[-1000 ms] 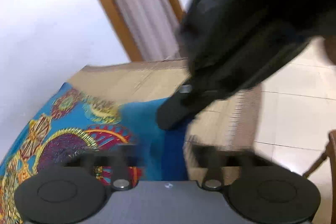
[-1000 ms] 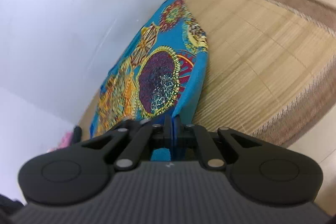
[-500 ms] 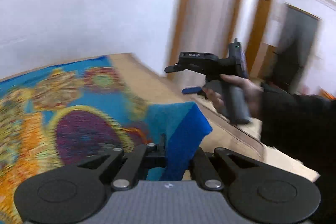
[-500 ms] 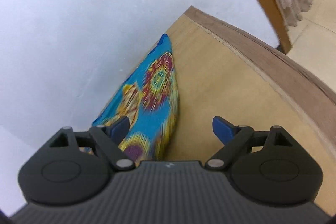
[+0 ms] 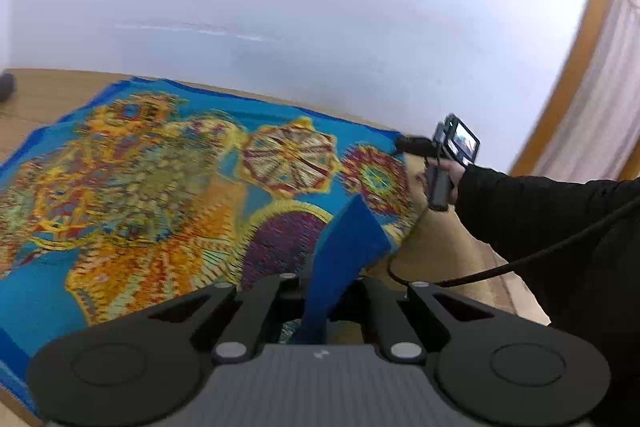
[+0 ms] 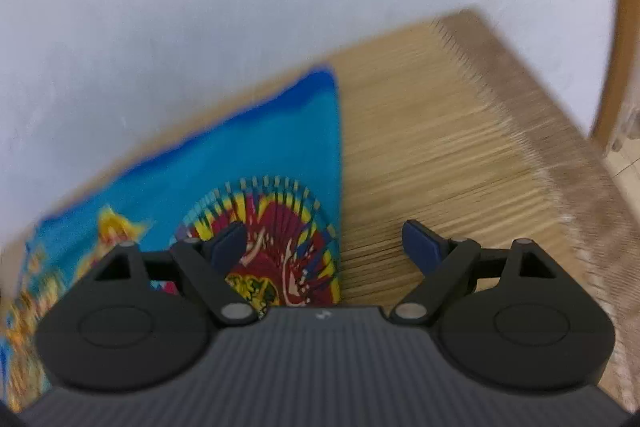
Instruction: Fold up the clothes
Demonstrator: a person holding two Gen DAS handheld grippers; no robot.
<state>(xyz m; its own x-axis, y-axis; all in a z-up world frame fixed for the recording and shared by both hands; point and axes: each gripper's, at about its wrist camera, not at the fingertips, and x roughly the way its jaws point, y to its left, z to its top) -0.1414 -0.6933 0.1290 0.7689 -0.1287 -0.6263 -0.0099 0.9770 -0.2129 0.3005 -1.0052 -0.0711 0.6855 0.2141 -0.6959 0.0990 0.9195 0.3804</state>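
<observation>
A turquoise cloth (image 5: pixel 152 195) printed with yellow, orange and purple medallions lies spread on a straw mat beside a white wall. My left gripper (image 5: pixel 320 291) is shut on the cloth's near right corner, whose plain blue underside (image 5: pixel 344 243) stands lifted. Farther off, a person's hand holds my right gripper (image 5: pixel 404 143) at the cloth's far right corner. In the right wrist view my right gripper (image 6: pixel 324 247) is open over that far corner of the cloth (image 6: pixel 280 155); its left finger hangs above the fabric, its right finger above the mat, nothing held.
The straw mat (image 6: pixel 440 155) has a brown fringed edge (image 6: pixel 568 163) on the right, with tiled floor beyond. A wooden door frame (image 5: pixel 568 67) and pale curtain stand at the right. A black sleeve (image 5: pixel 540 211) and cable (image 5: pixel 520 263) cross the right side. A dark object (image 5: pixel 6 87) lies far left.
My right gripper let go of the cloth, opened, and swung away to the cloth's far corner. My left gripper rose and rolled, keeping its hold on the lifted corner.
</observation>
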